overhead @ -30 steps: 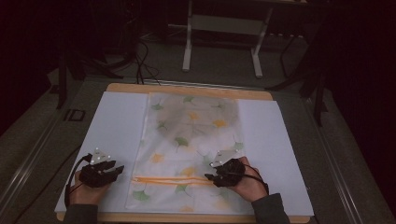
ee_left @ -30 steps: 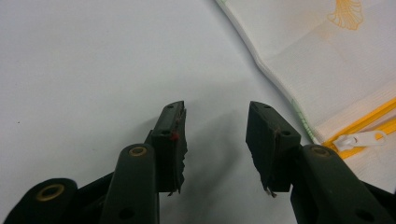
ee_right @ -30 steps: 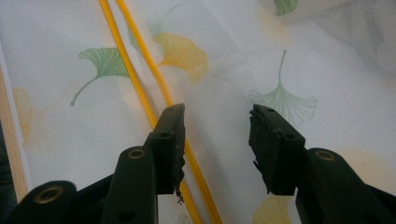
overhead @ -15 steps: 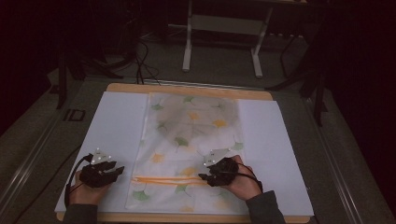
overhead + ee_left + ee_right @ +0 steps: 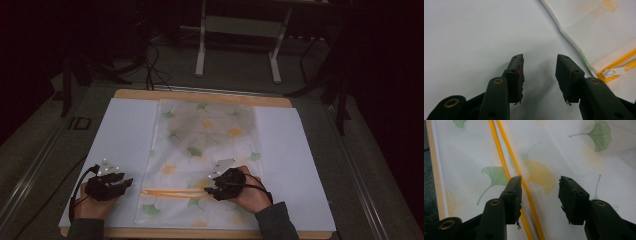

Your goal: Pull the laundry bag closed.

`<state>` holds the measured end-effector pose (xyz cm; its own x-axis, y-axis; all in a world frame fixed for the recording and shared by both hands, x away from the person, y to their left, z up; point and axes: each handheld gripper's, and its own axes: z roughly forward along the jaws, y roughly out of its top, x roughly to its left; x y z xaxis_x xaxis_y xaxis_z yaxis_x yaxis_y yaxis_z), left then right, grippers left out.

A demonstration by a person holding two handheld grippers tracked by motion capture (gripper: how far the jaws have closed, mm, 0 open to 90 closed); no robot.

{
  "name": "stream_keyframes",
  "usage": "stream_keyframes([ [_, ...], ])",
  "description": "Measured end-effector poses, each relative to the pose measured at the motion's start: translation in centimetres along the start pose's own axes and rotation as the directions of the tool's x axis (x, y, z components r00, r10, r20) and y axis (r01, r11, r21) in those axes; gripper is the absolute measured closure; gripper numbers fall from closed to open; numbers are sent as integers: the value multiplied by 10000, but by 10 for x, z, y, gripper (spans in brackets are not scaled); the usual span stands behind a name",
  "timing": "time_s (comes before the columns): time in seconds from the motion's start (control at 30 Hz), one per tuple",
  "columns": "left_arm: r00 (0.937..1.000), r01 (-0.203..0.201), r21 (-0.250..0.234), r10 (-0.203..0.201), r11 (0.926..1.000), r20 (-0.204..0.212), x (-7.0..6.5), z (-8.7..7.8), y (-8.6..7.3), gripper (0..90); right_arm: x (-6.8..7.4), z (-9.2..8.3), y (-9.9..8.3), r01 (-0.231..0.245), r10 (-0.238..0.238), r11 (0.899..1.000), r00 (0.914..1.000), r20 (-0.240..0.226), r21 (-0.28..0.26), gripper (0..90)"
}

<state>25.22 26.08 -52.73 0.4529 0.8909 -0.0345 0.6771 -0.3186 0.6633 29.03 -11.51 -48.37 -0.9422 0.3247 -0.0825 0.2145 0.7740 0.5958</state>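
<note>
Right gripper [image 5: 539,188]: jaws just opened, empty, over mesh bag [image 5: 210,150]; orange zipper [image 5: 511,170] to be pinched squarely.

A dim room is being shown from above. A wooden table [image 5: 200,95] is being covered by a white sheet [image 5: 125,135]. Beyond it, a grey floor [image 5: 235,75] is being crossed by dark cables [image 5: 155,65]. A pale metal stand [image 5: 237,37] is being lit faintly, while the surroundings are being lost in darkness.
</note>
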Motion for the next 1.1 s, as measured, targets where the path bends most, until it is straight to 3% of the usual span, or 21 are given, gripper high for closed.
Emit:
stream_keyframes([
  [1.1, 9999, -164, -2, 164, 9999, -15, 1, -2, 0, 588, 22, 31, 39, 589, -597, 9982, 9966, -570, -148, 502],
])
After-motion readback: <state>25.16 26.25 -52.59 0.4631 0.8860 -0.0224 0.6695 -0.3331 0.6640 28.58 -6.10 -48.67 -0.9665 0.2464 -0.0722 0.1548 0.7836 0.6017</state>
